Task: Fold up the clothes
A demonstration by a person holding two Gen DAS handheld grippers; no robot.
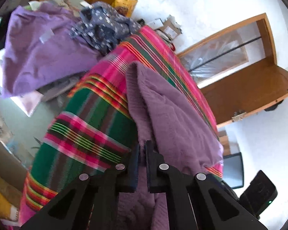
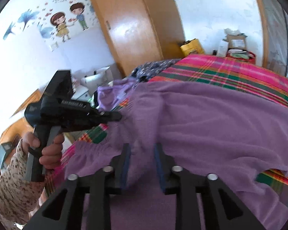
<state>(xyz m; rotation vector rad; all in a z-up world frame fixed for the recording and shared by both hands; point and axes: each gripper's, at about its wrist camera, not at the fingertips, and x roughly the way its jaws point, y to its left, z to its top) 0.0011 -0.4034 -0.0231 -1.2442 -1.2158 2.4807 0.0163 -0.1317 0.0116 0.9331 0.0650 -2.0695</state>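
Purple garment (image 1: pixel 172 118) pinched in left gripper (image 1: pixel 142 149) jaws; right gripper (image 2: pixel 142 149) released; its lettering seemingly unreadable

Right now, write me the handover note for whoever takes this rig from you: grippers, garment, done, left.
Left gripper: shut on an edge of the mauve knit garment, pinching it at the fingertips.
Right gripper: open, jaws standing apart over the same garment, pads not pressing on it.
Garment: lying rumpled across the plaid blanket, one part doubled over; not yet a neat fold.
Pile still waiting at the blanket's far end: a lilac garment and a blue patterned garment.
Left to do: take a fresh hold with the right gripper, finish the fold, then probably move on to the pile.
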